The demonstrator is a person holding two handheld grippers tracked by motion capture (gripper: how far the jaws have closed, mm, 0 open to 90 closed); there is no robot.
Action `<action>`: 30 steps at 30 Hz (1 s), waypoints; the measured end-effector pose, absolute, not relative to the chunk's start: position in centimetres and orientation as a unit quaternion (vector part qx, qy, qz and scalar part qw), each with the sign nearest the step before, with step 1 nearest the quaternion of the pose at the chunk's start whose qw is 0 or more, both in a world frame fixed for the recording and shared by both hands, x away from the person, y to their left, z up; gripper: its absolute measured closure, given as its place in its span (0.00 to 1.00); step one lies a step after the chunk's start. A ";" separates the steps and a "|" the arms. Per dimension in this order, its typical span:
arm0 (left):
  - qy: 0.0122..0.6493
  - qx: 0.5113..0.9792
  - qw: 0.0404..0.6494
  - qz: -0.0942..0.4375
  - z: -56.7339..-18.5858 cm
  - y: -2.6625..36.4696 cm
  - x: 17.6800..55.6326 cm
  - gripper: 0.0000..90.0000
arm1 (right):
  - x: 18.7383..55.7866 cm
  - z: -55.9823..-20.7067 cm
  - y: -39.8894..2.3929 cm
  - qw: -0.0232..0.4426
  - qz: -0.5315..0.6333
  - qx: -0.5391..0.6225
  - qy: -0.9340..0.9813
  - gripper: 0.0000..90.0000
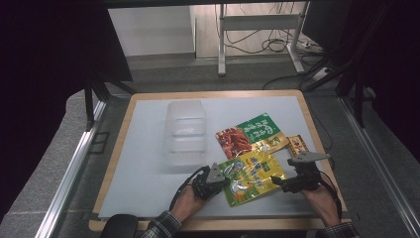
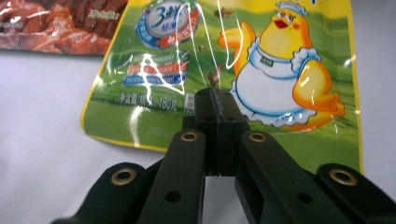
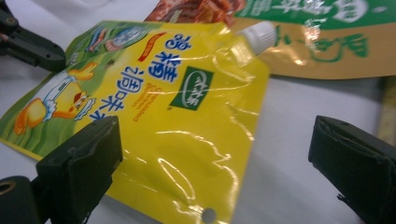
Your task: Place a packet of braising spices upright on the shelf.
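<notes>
On the white tabletop (image 1: 143,163), bare at its left, the glossy yellow-green spouted pouch (image 1: 250,176) lay near the front edge, left gripper (image 2: 215,100) pinching its corner, right gripper (image 3: 210,154) spread beside it.

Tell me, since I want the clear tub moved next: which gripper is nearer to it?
Left. The left gripper sits just below the clear tub, shut at the yellow pouch's edge; the right gripper is beyond that pouch, farther off.

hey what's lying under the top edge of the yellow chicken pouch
The yellow pouch overlaps the lower edge of the green and red snack bag; its white spout cap rests on that bag. How far the bag runs beneath is covered. The white table carries both.
</notes>
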State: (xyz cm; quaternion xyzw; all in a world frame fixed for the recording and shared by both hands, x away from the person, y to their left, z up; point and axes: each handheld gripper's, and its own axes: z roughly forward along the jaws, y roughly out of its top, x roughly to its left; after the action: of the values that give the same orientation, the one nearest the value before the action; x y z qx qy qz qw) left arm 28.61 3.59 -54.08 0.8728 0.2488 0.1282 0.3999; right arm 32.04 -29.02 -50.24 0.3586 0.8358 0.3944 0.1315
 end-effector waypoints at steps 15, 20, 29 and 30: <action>0.251 0.874 0.396 0.123 -54.1 3.8 28.6 1.00 | 33.8 -52.0 -27.5 0.039 0.401 0.378 0.834 0.04; 0.251 0.874 0.398 0.122 -54.1 3.8 28.6 1.00 | 34.5 -52.5 -26.7 0.011 0.407 0.373 0.834 0.05; 0.251 0.874 0.400 0.119 -54.1 3.9 28.6 1.00 | 34.8 -52.2 -26.5 -0.024 0.421 0.387 0.820 0.07; 0.251 0.874 0.400 0.119 -54.1 3.9 28.6 1.00 | 34.9 -52.0 -26.5 -0.033 0.430 0.390 0.814 0.06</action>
State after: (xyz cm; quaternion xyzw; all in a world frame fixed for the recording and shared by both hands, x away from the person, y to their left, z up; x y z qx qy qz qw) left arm 28.64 3.93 -54.12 0.8735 0.2509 0.1191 0.3998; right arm 34.89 -26.54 -51.99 0.3899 0.8137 0.4300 -0.0331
